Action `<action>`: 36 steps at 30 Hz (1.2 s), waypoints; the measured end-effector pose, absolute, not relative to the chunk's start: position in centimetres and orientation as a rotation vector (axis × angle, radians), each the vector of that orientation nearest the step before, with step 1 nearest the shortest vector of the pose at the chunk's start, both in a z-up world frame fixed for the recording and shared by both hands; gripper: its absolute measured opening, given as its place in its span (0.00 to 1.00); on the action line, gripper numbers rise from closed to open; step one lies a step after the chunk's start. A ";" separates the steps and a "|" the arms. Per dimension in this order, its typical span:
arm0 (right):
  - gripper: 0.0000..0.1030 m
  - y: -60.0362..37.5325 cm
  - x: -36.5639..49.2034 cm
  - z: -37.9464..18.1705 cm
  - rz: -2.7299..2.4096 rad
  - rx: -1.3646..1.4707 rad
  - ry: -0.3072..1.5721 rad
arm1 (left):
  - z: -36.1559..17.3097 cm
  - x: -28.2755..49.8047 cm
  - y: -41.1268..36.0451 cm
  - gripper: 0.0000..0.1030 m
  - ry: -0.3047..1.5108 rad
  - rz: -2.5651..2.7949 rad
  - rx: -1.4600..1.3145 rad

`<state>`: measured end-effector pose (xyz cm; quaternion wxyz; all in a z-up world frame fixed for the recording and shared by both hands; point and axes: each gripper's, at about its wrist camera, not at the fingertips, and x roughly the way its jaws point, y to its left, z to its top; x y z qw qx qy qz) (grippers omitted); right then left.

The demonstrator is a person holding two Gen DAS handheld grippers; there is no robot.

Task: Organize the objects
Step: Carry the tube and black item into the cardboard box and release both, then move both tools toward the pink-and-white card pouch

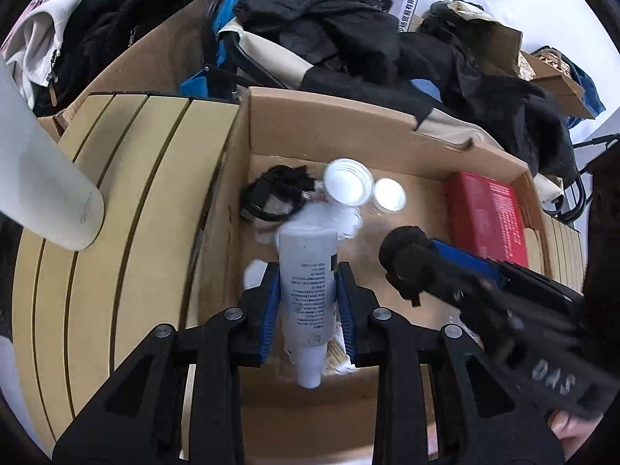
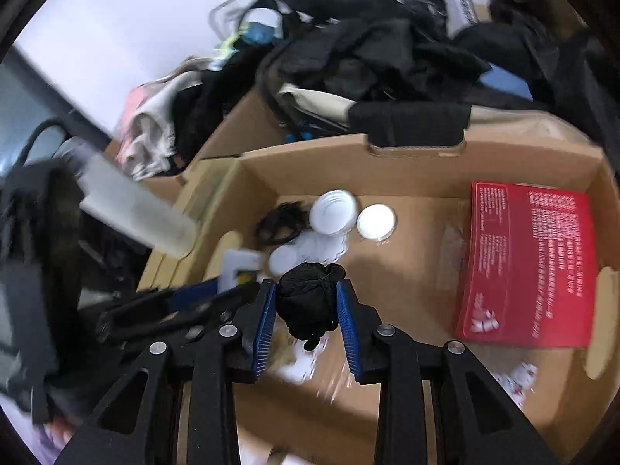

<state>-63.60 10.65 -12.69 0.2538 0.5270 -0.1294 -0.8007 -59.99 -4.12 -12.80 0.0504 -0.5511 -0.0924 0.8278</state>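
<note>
My left gripper is shut on a translucent white tube with printed text, cap toward the camera, held over the open cardboard box. My right gripper is shut on a black bundled cloth above the same box; it shows in the left wrist view as well. The tube's end shows at the left in the right wrist view.
In the box lie a red packet, a black coiled cable, two white lids and white cotton pads. A frosted bottle lies on the slatted tan table. Dark clothes are piled behind.
</note>
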 end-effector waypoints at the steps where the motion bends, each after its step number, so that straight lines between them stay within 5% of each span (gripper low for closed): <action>1: 0.35 10.6 -64.1 -13.2 -2.168 1.447 -0.383 | -12.9 -60.0 -4.3 0.23 -0.259 2.530 -1.675; 4: 0.37 10.4 -64.7 -14.3 -2.122 1.478 -0.440 | -12.2 -59.6 -4.4 0.24 -0.148 2.584 -1.645; 7: 0.57 10.1 -64.6 -14.1 -2.150 1.497 -0.386 | -10.5 -59.0 -4.8 0.26 -0.086 2.615 -1.610; 8: 0.68 10.2 -64.5 -13.7 -2.162 1.493 -0.375 | -9.7 -58.7 -5.1 0.33 -0.094 2.610 -1.593; 10: 0.74 10.9 -64.0 -12.5 -2.173 1.473 -0.395 | -8.1 -58.0 -5.8 0.52 -0.121 2.616 -1.568; 23: 0.80 17.3 -53.4 3.2 -2.380 1.316 -0.191 | 5.0 -46.8 -6.8 0.87 -0.014 2.760 -1.425; 27: 0.80 18.1 -48.7 6.6 -2.433 1.254 -0.090 | 7.1 -42.4 -6.4 0.88 0.012 2.802 -1.381; 36: 0.80 19.1 -31.5 3.4 -2.404 1.126 0.120 | 3.8 -25.2 -3.6 0.97 -0.018 2.905 -1.210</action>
